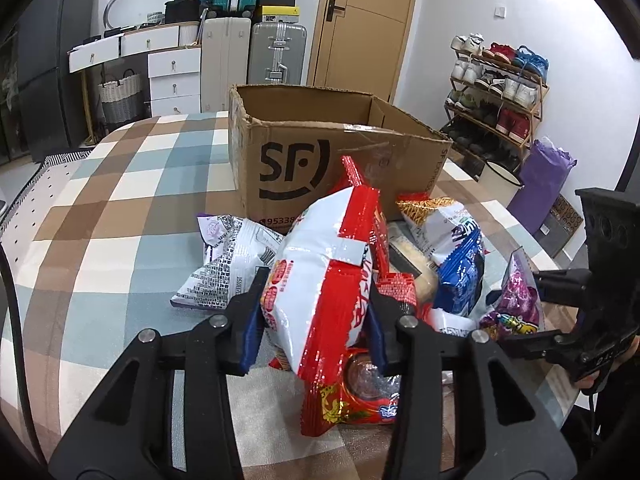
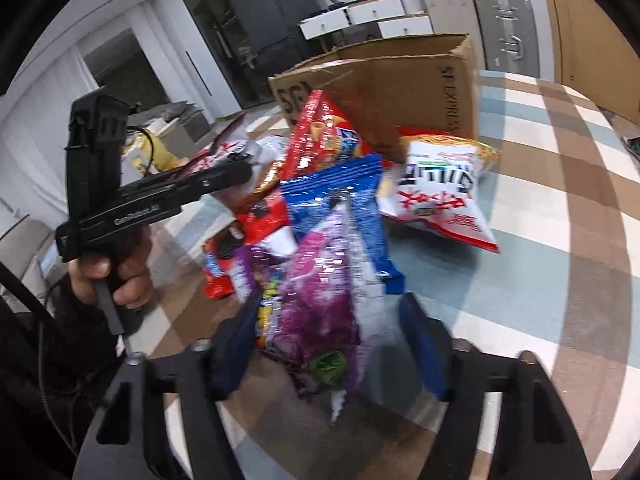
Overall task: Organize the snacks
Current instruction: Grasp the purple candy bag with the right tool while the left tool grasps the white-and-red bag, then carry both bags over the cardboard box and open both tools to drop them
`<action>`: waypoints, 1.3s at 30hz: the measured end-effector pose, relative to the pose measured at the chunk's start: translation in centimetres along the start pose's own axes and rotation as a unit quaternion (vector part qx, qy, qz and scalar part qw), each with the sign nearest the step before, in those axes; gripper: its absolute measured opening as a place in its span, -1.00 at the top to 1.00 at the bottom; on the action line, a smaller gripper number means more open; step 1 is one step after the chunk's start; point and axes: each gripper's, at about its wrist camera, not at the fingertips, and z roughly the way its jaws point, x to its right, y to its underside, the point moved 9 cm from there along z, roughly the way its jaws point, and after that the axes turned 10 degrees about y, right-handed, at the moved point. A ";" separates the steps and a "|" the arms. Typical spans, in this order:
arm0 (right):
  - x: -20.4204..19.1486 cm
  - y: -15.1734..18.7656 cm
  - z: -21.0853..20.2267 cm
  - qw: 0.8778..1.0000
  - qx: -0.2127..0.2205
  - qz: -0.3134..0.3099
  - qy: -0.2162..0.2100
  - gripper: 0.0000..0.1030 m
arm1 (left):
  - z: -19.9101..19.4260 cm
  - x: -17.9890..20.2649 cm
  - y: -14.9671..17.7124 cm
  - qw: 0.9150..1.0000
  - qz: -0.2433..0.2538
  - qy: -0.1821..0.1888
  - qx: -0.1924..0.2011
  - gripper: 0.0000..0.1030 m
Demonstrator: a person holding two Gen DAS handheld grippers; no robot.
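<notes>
Both tongs grip bags for boxing: my left gripper clamps the red-and-white bag, my right gripper seemingly pinches the purple bag, near the cardboard box.

red-and-white snack bag: upright, tilted, above pile | purple snack bag: upright, crinkled | blue bag, white-red bag: flat on checked cloth | open cardboard box: behind pile

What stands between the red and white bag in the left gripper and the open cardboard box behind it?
Nothing visible blocks that path. The left gripper grips the red and white bag just in front of the cardboard box, whose top is open. Other snack bags lie low on the table, below and beside the bag.
</notes>
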 end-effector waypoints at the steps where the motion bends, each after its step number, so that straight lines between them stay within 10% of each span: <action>1: -0.2 -0.1 -0.2 1.000 0.005 0.000 -0.001 -0.04 | -0.1 0.0 -0.1 1.000 0.000 0.000 0.002 0.24; 39: 0.5 -15.0 -5.4 0.988 0.147 0.029 0.048 0.02 | -4.4 1.5 -12.8 0.996 0.007 -0.009 0.088 0.25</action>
